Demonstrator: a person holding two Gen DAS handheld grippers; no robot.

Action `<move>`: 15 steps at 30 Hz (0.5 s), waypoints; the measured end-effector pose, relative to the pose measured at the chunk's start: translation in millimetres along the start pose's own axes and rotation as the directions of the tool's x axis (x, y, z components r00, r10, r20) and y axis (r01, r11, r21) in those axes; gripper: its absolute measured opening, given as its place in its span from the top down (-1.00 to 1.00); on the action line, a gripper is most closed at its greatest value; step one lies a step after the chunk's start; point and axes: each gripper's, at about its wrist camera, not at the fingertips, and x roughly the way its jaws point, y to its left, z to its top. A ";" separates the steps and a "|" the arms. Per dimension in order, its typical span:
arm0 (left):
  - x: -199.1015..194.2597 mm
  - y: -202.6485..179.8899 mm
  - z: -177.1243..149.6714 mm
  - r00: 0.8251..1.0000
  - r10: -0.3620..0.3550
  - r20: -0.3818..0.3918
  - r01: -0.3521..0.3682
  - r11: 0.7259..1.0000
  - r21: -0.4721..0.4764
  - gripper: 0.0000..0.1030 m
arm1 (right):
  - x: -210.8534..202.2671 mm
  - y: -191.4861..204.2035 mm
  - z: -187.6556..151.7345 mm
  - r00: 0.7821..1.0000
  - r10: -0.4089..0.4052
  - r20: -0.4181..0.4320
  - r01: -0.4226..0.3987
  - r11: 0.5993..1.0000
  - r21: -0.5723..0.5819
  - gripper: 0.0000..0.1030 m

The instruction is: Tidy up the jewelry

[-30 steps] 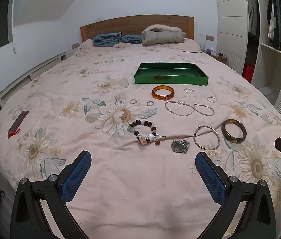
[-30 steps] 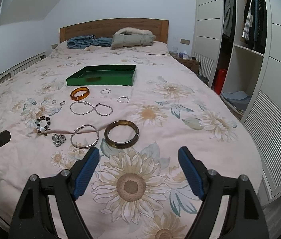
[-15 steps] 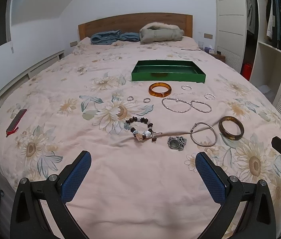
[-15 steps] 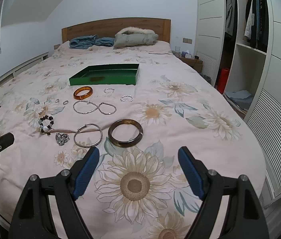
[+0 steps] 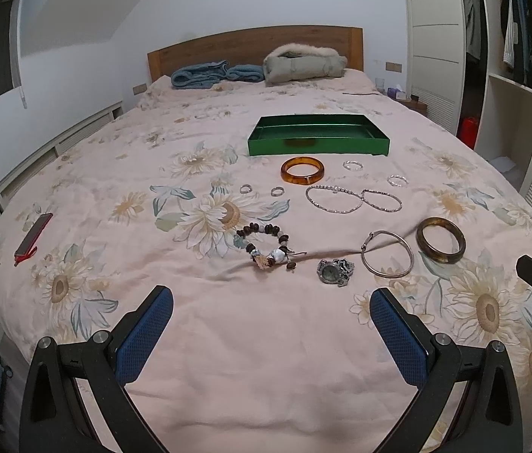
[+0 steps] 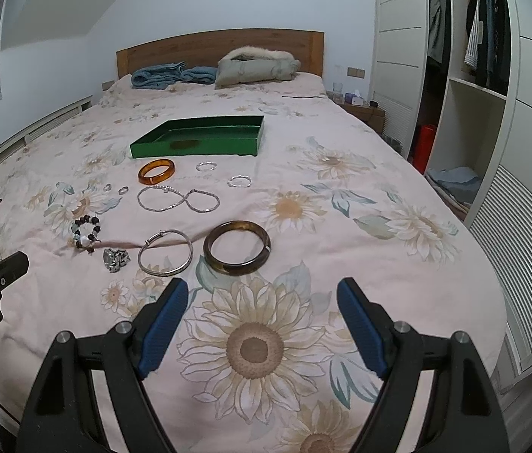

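Jewelry lies spread on a floral bedspread in front of an empty green tray (image 5: 319, 148) (image 6: 198, 150). Nearest my left gripper (image 5: 271, 302) are a beaded bracelet (image 5: 264, 243), a small watch (image 5: 334, 271) and a thin silver bangle (image 5: 388, 253). A dark brown bangle (image 6: 237, 247) (image 5: 441, 239) lies just ahead of my right gripper (image 6: 262, 294). Farther back rest an amber bangle (image 5: 302, 170) (image 6: 156, 171), two chain bracelets (image 5: 352, 200) and several small rings. Both grippers hover open above the bed, holding nothing.
A red phone (image 5: 33, 239) lies near the bed's left edge. Folded blue blanket (image 5: 213, 73) and a grey coat (image 5: 303, 63) sit by the wooden headboard. An open wardrobe (image 6: 469, 87) stands to the right of the bed.
Both grippers have risen and drawn back slightly, so the jewelry sits a little farther ahead in each view. Nothing on the bed has moved.
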 end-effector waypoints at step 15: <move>30.9 -0.9 -1.5 0.994 -0.058 -0.096 0.054 0.997 -0.046 -0.97 | 19.7 -14.2 5.6 0.998 0.067 -0.018 -0.067 0.998 -0.003 -0.56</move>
